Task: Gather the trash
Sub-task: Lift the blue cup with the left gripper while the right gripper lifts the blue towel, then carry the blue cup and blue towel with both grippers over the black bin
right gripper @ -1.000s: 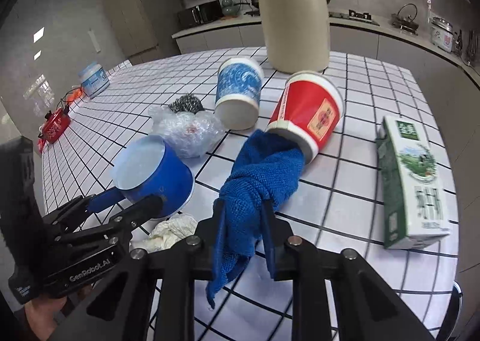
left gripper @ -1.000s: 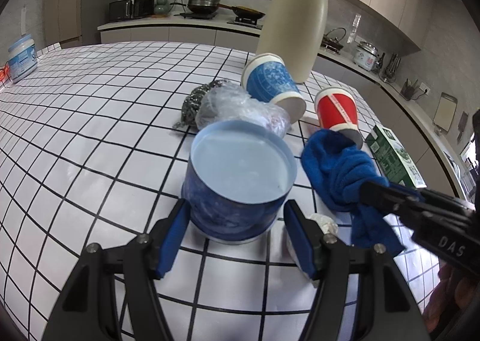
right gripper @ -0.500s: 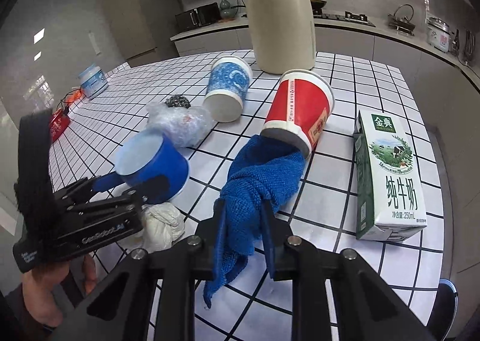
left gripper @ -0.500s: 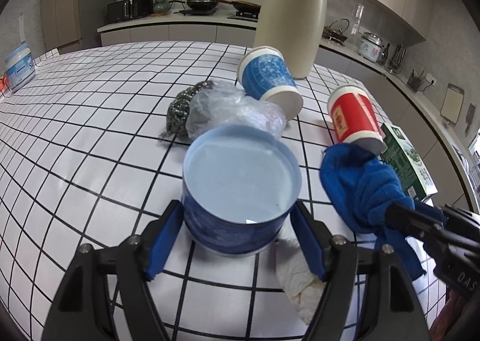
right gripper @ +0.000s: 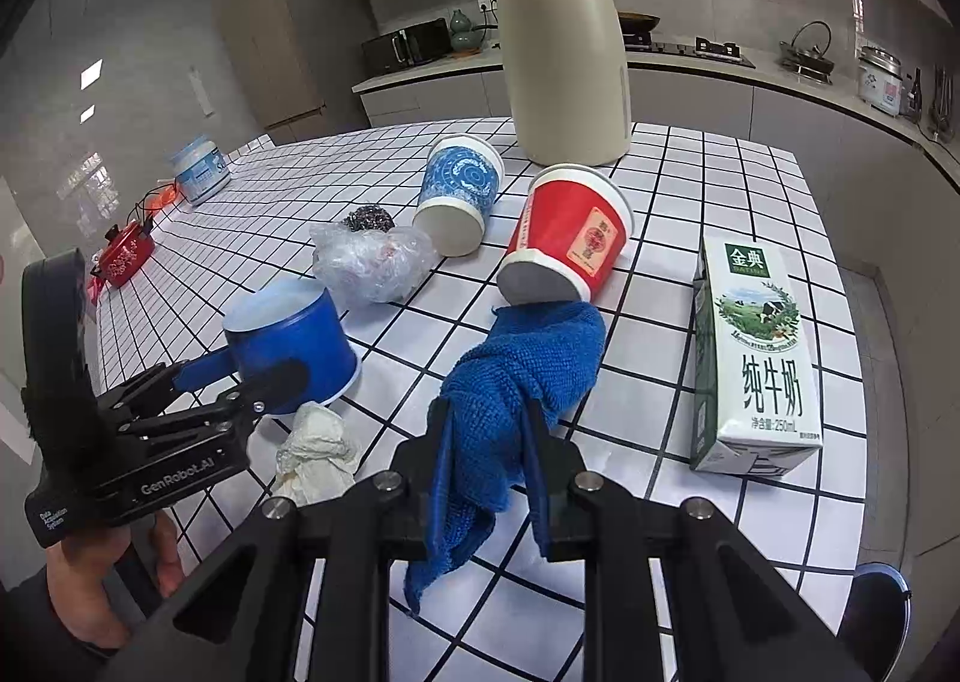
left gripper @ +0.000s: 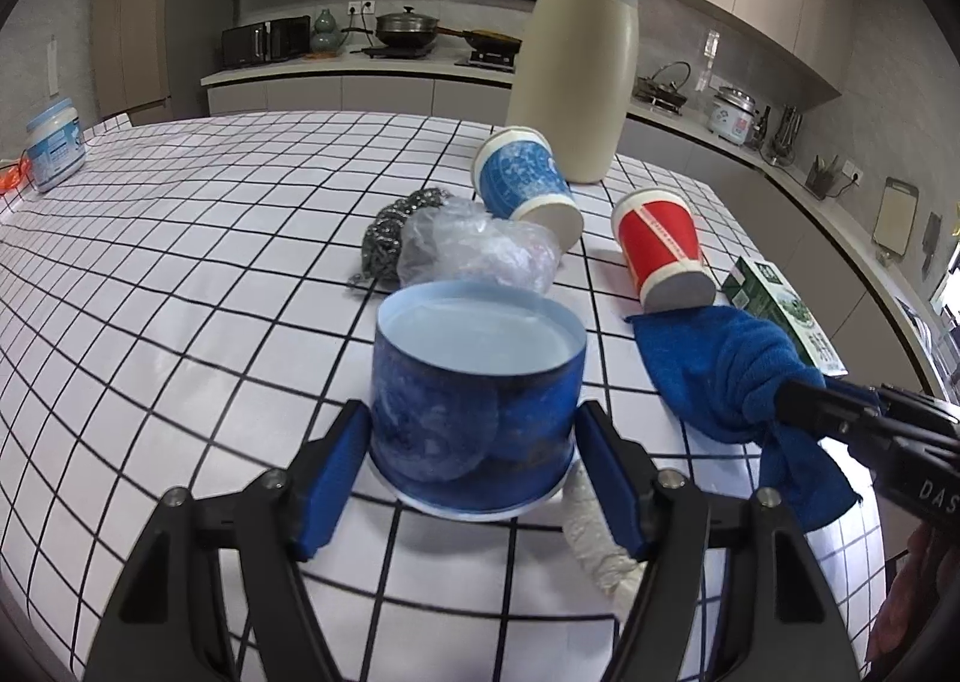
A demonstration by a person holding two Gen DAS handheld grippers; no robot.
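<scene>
We hold the blue tub [left gripper: 477,406] in the left tongs [left gripper: 474,463] and the blue cloth [right gripper: 516,382] clenched in the right tongs [right gripper: 486,442], while cups, bag, tissue and carton lie uncollected on the worktop [left gripper: 180,274].

A blue cup [left gripper: 477,412] stands inverted near the table's [left gripper: 180,274] front edge; red cup [right gripper: 564,238], patterned cup [right gripper: 459,190], plastic wrap [right gripper: 369,262] lie mid-table.
</scene>
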